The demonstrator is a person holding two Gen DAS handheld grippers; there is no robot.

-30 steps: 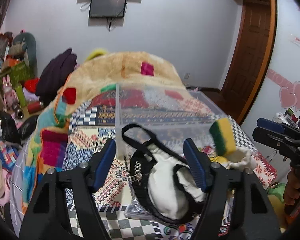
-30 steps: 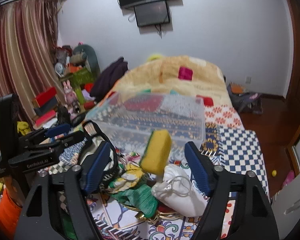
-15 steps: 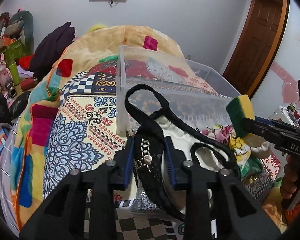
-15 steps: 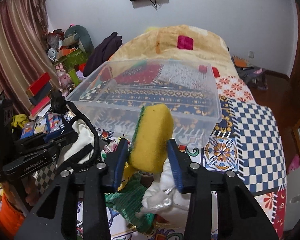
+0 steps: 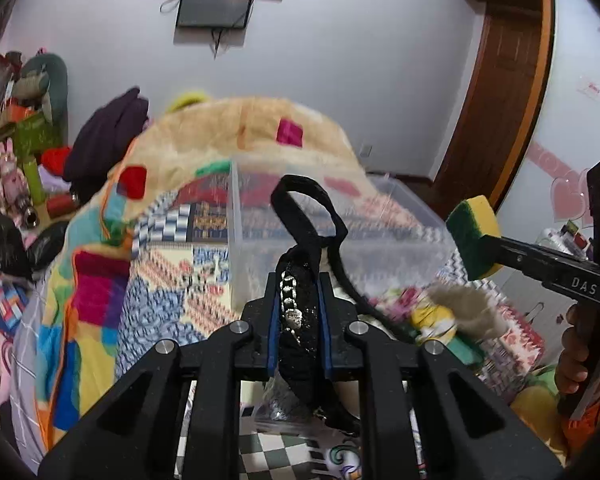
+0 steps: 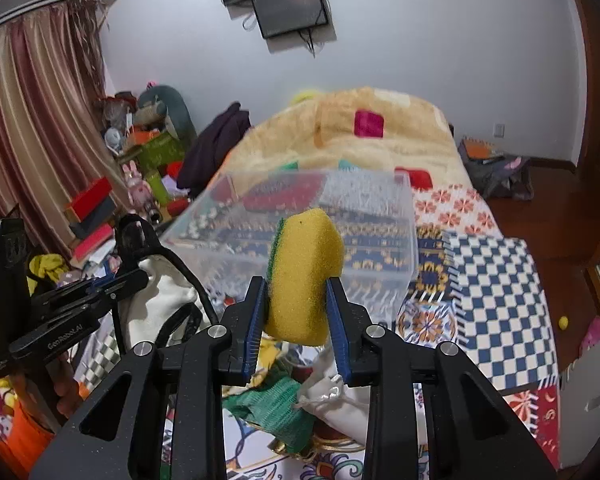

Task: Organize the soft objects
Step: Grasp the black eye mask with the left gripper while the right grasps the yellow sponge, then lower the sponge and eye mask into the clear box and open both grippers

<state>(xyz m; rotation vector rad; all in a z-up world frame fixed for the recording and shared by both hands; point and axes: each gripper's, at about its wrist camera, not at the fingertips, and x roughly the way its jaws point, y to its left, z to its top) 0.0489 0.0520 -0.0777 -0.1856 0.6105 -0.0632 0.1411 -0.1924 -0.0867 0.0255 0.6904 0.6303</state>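
My left gripper (image 5: 298, 300) is shut on the black strap of a black-and-white bag (image 5: 300, 272) and holds it lifted above the bed; the bag's white body shows in the right wrist view (image 6: 160, 300). My right gripper (image 6: 298, 304) is shut on a yellow sponge with a green side (image 6: 306, 276), raised in front of a clear plastic bin (image 6: 372, 216). The sponge also shows in the left wrist view (image 5: 474, 236), right of the bin (image 5: 256, 216).
A pile of soft things lies on the patterned bedspread below the grippers: a green cloth (image 6: 276, 412), a white drawstring pouch (image 6: 336, 404), a beige cloth (image 5: 464, 308). A tan blanket (image 6: 364, 136) covers the far bed. Clutter lines the left wall.
Both grippers have gone from open to shut, the left on the bag strap, the right on the sponge. Both have since lifted their loads up off the pile.
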